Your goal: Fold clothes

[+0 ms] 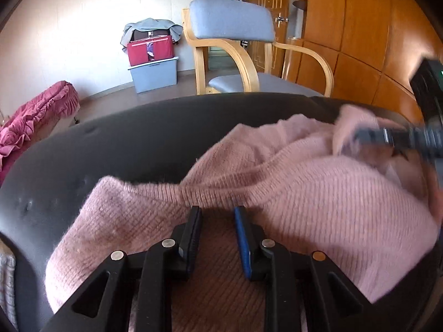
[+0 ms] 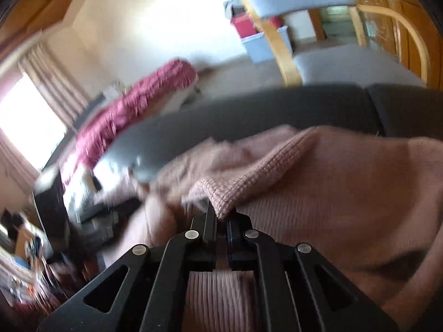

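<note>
- Left gripper [image 1: 217,211] sits nearest in its view, fingers parted with a clear gap, resting over the pink sweater [image 1: 277,193] and gripping nothing.
- Sweater lies rumpled on the dark worktop [image 1: 124,144], its near part running out of view under the gripper.
- Bare worktop stretches left of the sweater and beyond it to the far edge; a chair [image 1: 229,25] stands just past that edge.
- Right gripper [image 2: 221,215] is closed on a ribbed sweater [image 2: 332,179] edge, lifting it into a peak.
- In the left view the right gripper [image 1: 387,138] is blurred and cut off by the frame.
- Right view is badly smeared on its left side; things there cannot be made out.
</note>
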`<state>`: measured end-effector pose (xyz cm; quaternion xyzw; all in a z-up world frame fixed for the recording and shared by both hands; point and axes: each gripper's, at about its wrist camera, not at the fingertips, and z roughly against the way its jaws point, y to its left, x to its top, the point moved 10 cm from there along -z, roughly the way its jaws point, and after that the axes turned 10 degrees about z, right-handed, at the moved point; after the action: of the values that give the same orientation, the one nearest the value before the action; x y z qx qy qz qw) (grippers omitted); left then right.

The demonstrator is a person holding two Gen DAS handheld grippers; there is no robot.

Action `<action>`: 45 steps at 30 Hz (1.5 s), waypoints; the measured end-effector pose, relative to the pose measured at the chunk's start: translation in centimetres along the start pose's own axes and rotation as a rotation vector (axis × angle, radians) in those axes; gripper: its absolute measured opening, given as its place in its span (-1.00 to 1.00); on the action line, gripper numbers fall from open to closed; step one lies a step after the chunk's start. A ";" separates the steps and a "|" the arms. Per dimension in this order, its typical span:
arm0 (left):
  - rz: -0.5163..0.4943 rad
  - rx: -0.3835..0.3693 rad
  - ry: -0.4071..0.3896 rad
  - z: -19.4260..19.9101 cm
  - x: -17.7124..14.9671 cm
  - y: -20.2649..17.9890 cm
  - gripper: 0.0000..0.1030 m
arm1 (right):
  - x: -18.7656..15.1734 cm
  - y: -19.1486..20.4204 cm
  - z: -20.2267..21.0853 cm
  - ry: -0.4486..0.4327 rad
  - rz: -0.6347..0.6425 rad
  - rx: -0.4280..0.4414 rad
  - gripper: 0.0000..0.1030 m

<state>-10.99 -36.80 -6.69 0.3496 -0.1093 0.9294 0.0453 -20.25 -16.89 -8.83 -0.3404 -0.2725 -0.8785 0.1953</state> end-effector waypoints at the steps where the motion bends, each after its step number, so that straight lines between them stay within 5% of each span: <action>1: -0.001 -0.006 -0.009 0.3 -0.4 0.0 -0.54 | 1.0 -0.6 0.6 -0.035 0.002 -0.027 -0.91; 5: 0.046 -0.064 -0.010 1.1 -1.0 0.3 -0.54 | 3.9 -3.3 3.0 -0.136 0.014 -0.151 -0.91; 9: 0.033 -0.088 -0.016 1.6 -0.4 0.1 -0.54 | 3.0 -6.1 3.9 -0.085 0.015 -0.223 -0.83; 13: -0.047 -0.108 -0.064 2.9 1.9 -0.7 -0.52 | -0.3 -3.3 5.5 0.001 0.086 -0.076 -0.60; 17: -0.152 -0.136 -0.050 2.5 3.0 -2.3 -0.47 | -4.6 0.1 5.9 0.098 0.204 0.026 0.11; 20: -0.217 -0.198 0.032 1.6 1.9 -3.8 -0.45 | -7.7 0.7 5.7 0.172 0.270 -0.003 0.11; 24: -0.323 -0.163 0.077 0.6 -0.2 -4.7 -0.44 | -10.8 1.6 4.7 0.241 0.396 -0.037 0.11; 27: -0.347 -0.145 0.045 1.2 -0.7 -4.7 -0.44 | -11.4 2.7 4.8 0.206 0.450 -0.029 0.01; 28: -0.346 -0.139 0.040 1.4 -0.9 -4.6 -0.44 | -11.6 3.1 4.9 0.201 0.458 -0.022 -0.24; 34: -0.388 -0.125 -0.014 3.5 -0.4 -4.7 -0.45 | -11.5 5.4 6.2 0.128 0.472 0.045 -0.74; 42: -0.672 -0.076 0.003 2.8 -0.7 -6.9 -0.44 | -12.7 7.1 7.9 0.069 0.470 0.114 -0.76; 45: -0.705 -0.090 0.022 2.1 -1.0 -7.1 -0.44 | -13.8 6.8 9.2 0.055 0.439 0.127 -0.76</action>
<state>-7.73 -30.39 -4.58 0.3534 -0.0224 0.8545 0.3800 -2.60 -14.32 -10.46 -0.3546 -0.2412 -0.8050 0.4099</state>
